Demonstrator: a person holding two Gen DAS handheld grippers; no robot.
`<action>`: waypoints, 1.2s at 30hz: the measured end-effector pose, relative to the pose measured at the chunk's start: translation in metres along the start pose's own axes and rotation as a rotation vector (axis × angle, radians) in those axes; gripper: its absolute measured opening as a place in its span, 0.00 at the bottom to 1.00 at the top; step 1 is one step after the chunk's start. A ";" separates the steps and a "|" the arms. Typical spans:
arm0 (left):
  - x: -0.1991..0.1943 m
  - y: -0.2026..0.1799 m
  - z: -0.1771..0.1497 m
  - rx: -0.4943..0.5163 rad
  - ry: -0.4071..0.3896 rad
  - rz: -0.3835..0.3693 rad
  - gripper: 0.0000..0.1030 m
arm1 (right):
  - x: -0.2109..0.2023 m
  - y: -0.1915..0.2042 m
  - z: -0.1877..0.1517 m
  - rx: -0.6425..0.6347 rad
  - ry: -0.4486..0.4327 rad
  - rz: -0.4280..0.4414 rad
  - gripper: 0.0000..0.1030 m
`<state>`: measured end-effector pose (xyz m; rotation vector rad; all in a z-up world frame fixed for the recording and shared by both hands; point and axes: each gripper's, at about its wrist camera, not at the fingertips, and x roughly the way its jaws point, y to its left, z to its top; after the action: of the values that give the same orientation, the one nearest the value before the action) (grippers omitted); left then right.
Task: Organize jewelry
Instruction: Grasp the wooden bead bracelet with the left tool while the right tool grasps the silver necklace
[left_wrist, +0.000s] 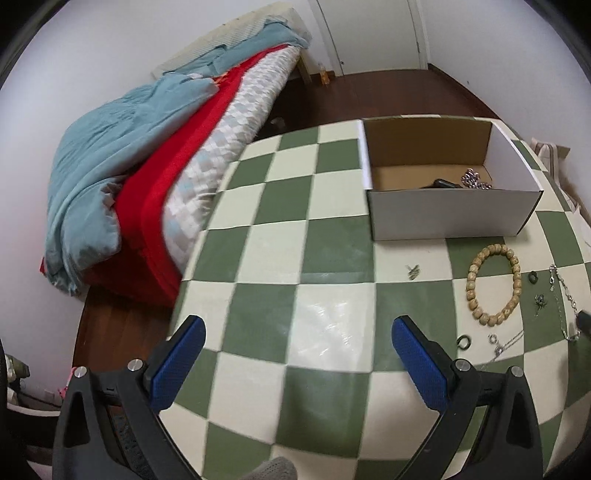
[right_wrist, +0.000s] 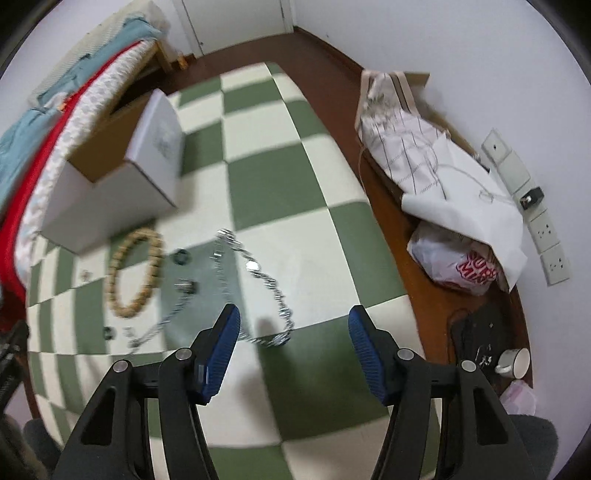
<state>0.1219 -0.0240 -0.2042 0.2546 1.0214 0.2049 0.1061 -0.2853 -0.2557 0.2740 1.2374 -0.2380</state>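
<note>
A white cardboard box (left_wrist: 454, 214) (right_wrist: 110, 206) stands on the green-and-cream checked table (left_wrist: 280, 258) (right_wrist: 258, 166), with a purple beaded piece (left_wrist: 474, 181) inside. In front of it lie a wooden bead bracelet (left_wrist: 471, 286) (right_wrist: 158, 254), a dark ring (left_wrist: 532, 277) (right_wrist: 181, 256), a thin necklace (left_wrist: 506, 343) (right_wrist: 173, 310) and a chunky silver chain (left_wrist: 565, 295) (right_wrist: 275, 288). My left gripper (left_wrist: 298, 325) hangs open over bare cloth, left of the jewelry. My right gripper (right_wrist: 294, 312) is open just above the chain's near end, pads not touching it.
A small charm (left_wrist: 413, 271) lies alone near the box. A bed with blue and red quilts (left_wrist: 129, 166) borders the table's left side. Bags (right_wrist: 424, 155) and a mug (right_wrist: 515, 363) sit on the floor to the right, below wall sockets (right_wrist: 546, 236).
</note>
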 end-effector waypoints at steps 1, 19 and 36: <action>0.003 -0.005 0.003 0.007 0.005 -0.005 1.00 | 0.011 0.000 -0.001 -0.005 0.010 -0.009 0.61; 0.047 -0.111 0.032 0.238 0.105 -0.242 0.70 | 0.018 -0.011 0.007 -0.062 -0.045 -0.033 0.04; 0.009 -0.086 0.032 0.163 0.050 -0.374 0.06 | -0.033 0.003 0.012 -0.046 -0.096 0.101 0.01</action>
<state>0.1583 -0.1070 -0.2213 0.2027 1.1176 -0.2123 0.1079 -0.2854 -0.2202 0.2812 1.1291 -0.1339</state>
